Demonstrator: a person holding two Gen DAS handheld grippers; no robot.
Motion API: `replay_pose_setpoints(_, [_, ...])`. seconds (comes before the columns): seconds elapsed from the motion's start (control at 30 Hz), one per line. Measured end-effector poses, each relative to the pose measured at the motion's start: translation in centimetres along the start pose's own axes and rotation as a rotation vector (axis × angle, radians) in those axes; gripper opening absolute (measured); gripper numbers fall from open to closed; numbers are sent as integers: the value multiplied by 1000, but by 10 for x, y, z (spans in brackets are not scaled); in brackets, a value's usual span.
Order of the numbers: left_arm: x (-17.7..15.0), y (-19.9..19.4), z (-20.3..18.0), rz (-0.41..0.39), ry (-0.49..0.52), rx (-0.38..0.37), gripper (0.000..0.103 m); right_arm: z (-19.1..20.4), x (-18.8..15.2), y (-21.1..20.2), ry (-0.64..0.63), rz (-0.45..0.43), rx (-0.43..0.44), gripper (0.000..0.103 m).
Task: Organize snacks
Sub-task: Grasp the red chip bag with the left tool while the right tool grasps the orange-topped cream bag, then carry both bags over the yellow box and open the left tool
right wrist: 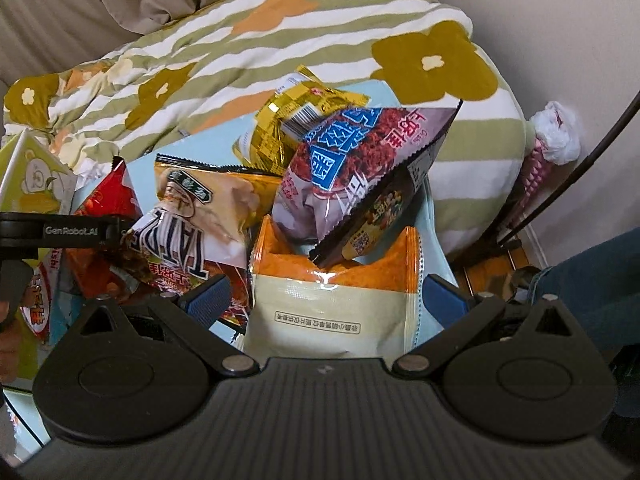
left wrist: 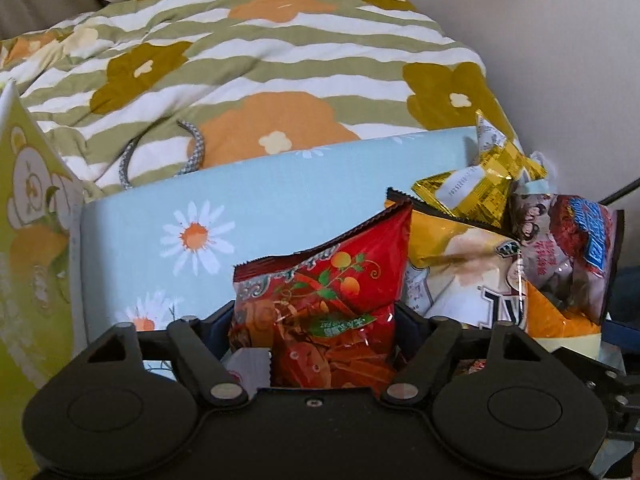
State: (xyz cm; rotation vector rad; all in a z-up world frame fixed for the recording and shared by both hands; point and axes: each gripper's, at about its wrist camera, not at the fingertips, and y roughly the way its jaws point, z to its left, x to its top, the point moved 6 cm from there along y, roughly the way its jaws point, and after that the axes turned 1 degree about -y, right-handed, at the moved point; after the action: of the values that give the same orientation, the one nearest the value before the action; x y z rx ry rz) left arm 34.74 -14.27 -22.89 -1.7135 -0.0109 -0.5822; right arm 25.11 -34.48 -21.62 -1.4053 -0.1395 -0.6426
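Five snack packets stand crowded together against a pale blue daisy-print box (left wrist: 280,196).

The first is a red packet (left wrist: 320,292), upright at the left of the group. The left gripper (left wrist: 314,320) has its two fingers (left wrist: 404,316) set against the sides of this red packet, one on each side, and the foil creases inward where they meet it, so they are clenched on it.

The second is a yellow packet with a cartoon figure (right wrist: 192,216), leaning just right of the red one. The third is a small gold packet (right wrist: 288,120) perched at the back on top of the pile. The fourth is a pale purple packet with a blue label (right wrist: 344,168), tilted, its lower corner dipping into the open top of the fifth, a cream-and-orange packet (right wrist: 332,300).

The right gripper (right wrist: 328,304) straddles that cream-and-orange packet. Its two blue-padded fingers (right wrist: 210,300) stand spread, clear of the packet's edges on both sides, so they are released.

One yellow-green carton with a bear picture (left wrist: 32,216) stands at the left. One flowered quilt (left wrist: 256,64) lies bunched behind everything.
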Motion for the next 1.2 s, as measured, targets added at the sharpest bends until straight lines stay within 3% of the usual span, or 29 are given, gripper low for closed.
replay_pose_setpoints(0.2, [-2,-4,1,-6,6,-9,71,2,-3,11,2,22,-7,103])
replay_pose_setpoints(0.97, [-11,-56,10,-130,-41,-16,71,9,-12,28,-43,31,-31,103])
replay_pose_setpoints(1.07, [-11,-64,9,-148,-48,-21,71,10,-11,23,-51,32,-30,95])
replay_pose_setpoints(1.2, [-9,-75,2,-175,-45,-31,71,9,-14,14,-50,30,-25,94])
